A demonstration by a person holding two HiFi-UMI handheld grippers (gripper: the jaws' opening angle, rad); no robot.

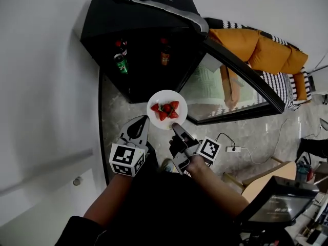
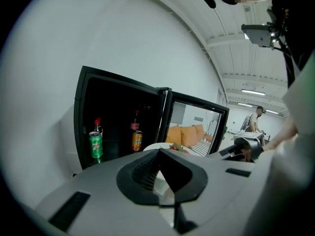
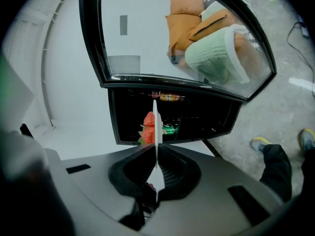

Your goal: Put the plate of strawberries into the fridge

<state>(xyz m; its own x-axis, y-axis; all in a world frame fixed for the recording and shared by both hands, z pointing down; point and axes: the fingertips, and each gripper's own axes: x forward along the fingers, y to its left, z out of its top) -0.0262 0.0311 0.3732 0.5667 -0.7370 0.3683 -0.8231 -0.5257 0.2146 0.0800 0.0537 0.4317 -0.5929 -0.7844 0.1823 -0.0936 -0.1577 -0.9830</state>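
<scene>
A green can (image 1: pixel 121 64) stands on the left side of the fridge (image 1: pixel 138 19), inside its dark interior, with a red-capped bottle (image 1: pixel 119 45) just behind it. An orange can (image 1: pixel 164 58) stands farther right in the same compartment. The left gripper (image 1: pixel 145 118) is in front of the fridge, below its left half. Its own view shows the left gripper (image 2: pixel 159 150) with the jaws pressed together and nothing between them. Whether its tip touches the plate's (image 1: pixel 167 97) left rim cannot be told.

The plate is outside the fridge, level and right before its open front, with the strawberries (image 1: pixel 166 109) piled at its middle. The right gripper (image 1: pixel 176 127) reaches toward the fridge from the near side and clamps the plate's near rim. In the right gripper view the jaws of the right gripper (image 3: pixel 156 145) are closed on the thin white edge of the plate (image 3: pixel 156 124), seen edge-on, with the strawberries (image 3: pixel 149 127) showing to its left against the fridge interior (image 3: pixel 197 122).

The fridge's glass door (image 1: pixel 241 81) swings open to the right. Beyond it — well away from the fridge — lie orange cushions (image 1: pixel 256 50) on a striped cover.
</scene>
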